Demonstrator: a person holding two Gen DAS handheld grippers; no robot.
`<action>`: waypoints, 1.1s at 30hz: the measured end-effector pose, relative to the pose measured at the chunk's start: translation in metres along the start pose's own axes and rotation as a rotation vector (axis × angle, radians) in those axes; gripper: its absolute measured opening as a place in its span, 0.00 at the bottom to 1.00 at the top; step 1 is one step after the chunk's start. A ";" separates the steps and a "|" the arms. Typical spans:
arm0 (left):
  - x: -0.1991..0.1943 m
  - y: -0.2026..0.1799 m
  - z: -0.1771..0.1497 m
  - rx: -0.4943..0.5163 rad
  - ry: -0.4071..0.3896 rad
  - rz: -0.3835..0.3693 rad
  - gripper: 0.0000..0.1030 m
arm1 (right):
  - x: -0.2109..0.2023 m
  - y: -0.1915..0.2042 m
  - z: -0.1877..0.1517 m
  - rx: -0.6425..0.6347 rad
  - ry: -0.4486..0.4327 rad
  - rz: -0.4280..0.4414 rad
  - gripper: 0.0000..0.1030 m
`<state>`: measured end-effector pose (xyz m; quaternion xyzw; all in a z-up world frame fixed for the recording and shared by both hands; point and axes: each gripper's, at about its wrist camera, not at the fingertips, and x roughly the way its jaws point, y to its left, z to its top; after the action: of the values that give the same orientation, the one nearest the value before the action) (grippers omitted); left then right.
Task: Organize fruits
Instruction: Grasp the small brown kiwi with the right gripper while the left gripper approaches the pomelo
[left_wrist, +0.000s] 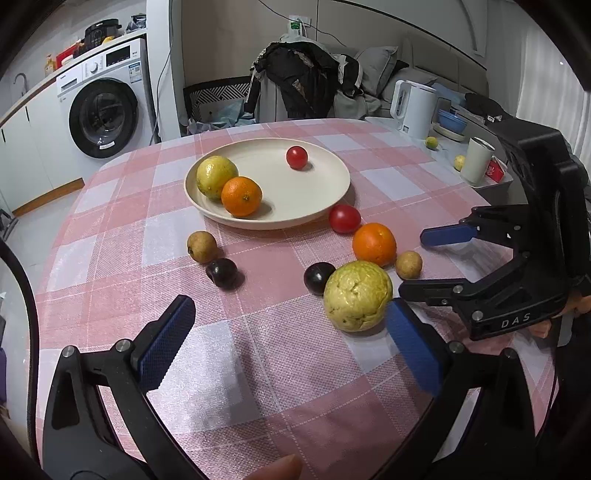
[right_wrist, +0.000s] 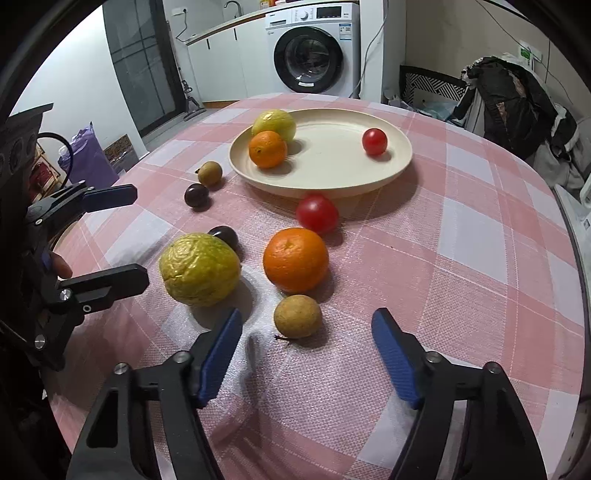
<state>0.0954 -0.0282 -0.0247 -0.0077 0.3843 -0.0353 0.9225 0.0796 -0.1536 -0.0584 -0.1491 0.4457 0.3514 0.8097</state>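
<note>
Two grippers, left gripper and right gripper, are hovering wide open and empty; three fruits are sitting in the plate, seven beside it on the counter.

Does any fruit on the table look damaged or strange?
The big yellow-green fruit on the cloth has wrinkled, shrivelled skin, while the similar one on the plate looks smoother. Nothing is spilled. Seven fruits lie loose on the tablecloth, outside the plate.
</note>
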 end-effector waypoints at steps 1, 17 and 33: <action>0.001 0.000 0.000 -0.004 0.003 -0.005 0.99 | 0.001 0.001 0.000 -0.007 0.000 0.002 0.67; 0.022 -0.010 -0.005 -0.028 0.047 -0.024 0.99 | 0.004 0.010 -0.001 -0.055 -0.003 -0.012 0.27; 0.040 -0.024 -0.003 -0.004 0.102 -0.080 0.72 | -0.004 0.009 0.001 -0.055 -0.027 -0.002 0.27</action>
<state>0.1194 -0.0553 -0.0541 -0.0230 0.4301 -0.0715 0.8996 0.0728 -0.1483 -0.0540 -0.1670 0.4248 0.3647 0.8116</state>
